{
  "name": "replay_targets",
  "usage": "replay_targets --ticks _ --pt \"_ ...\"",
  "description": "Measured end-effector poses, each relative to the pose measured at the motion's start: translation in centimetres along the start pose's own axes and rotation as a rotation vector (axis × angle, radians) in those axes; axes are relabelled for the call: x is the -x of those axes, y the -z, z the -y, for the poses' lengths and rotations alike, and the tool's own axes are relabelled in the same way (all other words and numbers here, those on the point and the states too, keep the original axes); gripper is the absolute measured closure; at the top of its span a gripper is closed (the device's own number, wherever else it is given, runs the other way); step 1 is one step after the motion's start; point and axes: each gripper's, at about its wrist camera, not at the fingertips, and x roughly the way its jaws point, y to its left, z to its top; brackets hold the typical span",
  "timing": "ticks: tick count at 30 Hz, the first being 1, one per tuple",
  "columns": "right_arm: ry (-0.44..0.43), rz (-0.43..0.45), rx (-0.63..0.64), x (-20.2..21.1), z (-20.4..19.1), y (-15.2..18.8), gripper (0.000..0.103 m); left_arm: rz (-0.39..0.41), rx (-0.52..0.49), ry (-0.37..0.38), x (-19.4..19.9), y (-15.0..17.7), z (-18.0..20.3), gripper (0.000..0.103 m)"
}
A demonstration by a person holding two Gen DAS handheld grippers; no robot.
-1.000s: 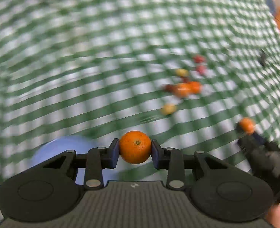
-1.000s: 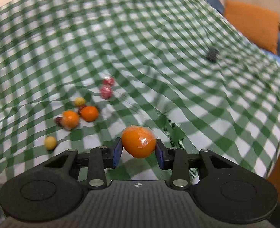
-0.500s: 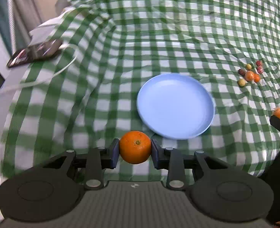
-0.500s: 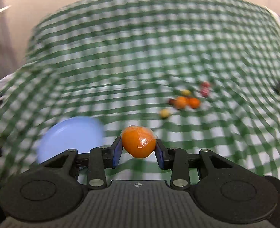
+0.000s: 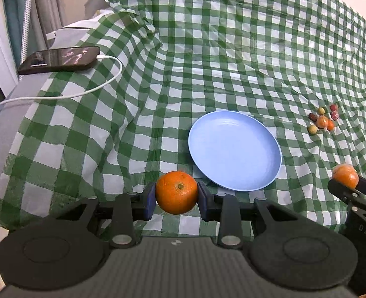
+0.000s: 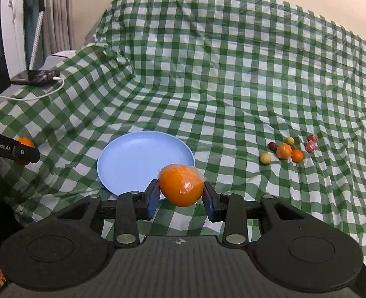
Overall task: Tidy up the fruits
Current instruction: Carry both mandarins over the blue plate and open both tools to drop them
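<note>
My left gripper (image 5: 176, 198) is shut on a bare orange (image 5: 176, 192), held just left of and in front of the empty light blue plate (image 5: 232, 149). My right gripper (image 6: 181, 197) is shut on a plastic-wrapped orange (image 6: 181, 187), held over the plate's (image 6: 143, 159) near right rim. Each gripper shows at the edge of the other view: the right one (image 5: 348, 183) and the left one (image 6: 21, 151). A cluster of small fruits (image 6: 286, 150) lies on the cloth to the right of the plate; it also shows in the left wrist view (image 5: 322, 120).
A green and white checked cloth (image 6: 232, 74) covers the surface and rises in folds at the back. A black phone (image 5: 60, 59) with a white cable (image 5: 83, 92) lies at the far left edge. Curtains (image 6: 56, 12) stand behind it.
Both views swung left, from the small fruit cluster to the blue plate. Both grippers still hold their oranges. The motion blur has gone.
</note>
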Motion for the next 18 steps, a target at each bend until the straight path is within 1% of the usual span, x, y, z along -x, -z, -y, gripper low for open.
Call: replay_targets --ticks 5,8,14,18 --pt "0.013 -0.038 -0.006 -1.4 -0.1 -0.4 0.064 -0.005 0.005 0.014 -1.1 -0.4 -0.3 0.065" --pt "0.019 -0.045 0.005 -2.1 -0.3 -0.6 0.064 -0.010 0.005 0.022 -1.8 -1.1 0.0 0.065" --pt "0.008 -0.052 0.035 -3.8 -0.9 -1.3 0.064 -0.017 -0.013 0.051 -3.7 -3.1 1.5 0.065" --pt "0.000 -0.064 0.036 -5.7 -1.0 -2.3 0.064 -0.024 -0.024 0.069 -5.6 -4.7 2.6 0.065"
